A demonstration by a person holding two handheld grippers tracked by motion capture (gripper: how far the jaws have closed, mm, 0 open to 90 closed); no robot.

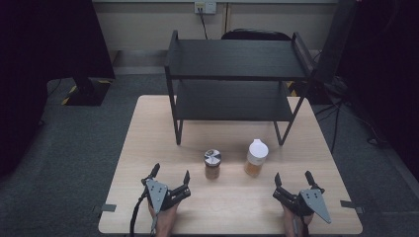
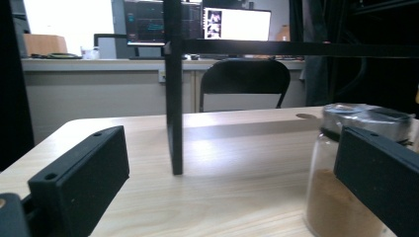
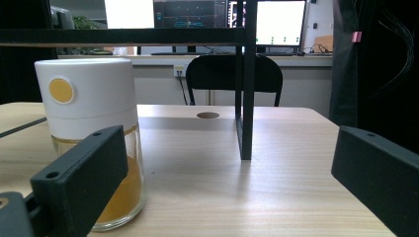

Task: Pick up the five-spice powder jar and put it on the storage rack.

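Both grippers parked at the near edge, two jars ahead of us, nothing held.

Our left gripper (image 1: pixel 171 179) and right gripper (image 1: pixel 292 180) have jaws spread wide and empty. The silver-lidded spice jar (image 1: pixel 213 164) stands just ahead of the left, the white-capped jar (image 1: pixel 256 158) ahead of the right, both on the surface (image 1: pixel 148 148) in front of the black shelf rack (image 1: pixel 232 59). Both jars stand upright, long axis vertical, lids up. We judge the reach should go level, jaws straddling the glass body below the lid, centred before closing.
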